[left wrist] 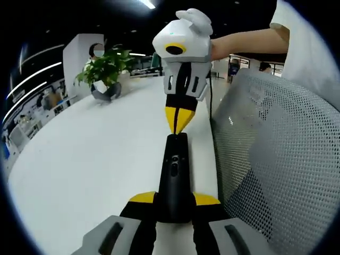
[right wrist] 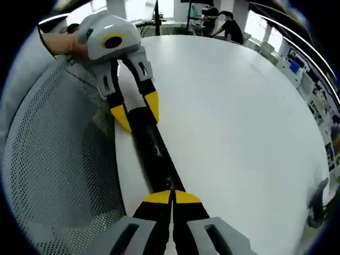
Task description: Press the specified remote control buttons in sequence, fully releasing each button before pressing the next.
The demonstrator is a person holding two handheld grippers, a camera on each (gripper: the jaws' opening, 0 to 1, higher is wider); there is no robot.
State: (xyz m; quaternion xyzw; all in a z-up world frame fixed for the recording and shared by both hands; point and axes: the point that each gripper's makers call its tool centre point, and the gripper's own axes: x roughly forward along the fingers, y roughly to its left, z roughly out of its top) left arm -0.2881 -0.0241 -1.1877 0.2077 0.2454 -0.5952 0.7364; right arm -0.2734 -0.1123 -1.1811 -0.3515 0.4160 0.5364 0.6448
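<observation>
Near the table's long edge, just beside a grey mesh chair back (left wrist: 281,159), lies the long, slim black remote control (left wrist: 174,180), glossy plastic, running lengthwise along that edge of the white table (left wrist: 79,164). In the left gripper view a few small dark buttons show on its upper face, too blurred to read (the same face in the right gripper view gives only faint glints). The left gripper (left wrist: 174,202), black with yellow tips, has its jaws on either side of the remote's near end, clamped against its flanks; that end is hidden between them. The right gripper (right wrist: 172,197) has its yellow tips pressed together, resting at the remote's opposite end and covering it; whether they touch a button cannot be told. In the left gripper view a hand (left wrist: 218,48) holds the right gripper's white body. A potted green plant (left wrist: 105,71) stands towards the table's far corner. The chair back is cut off by the picture's edge.
</observation>
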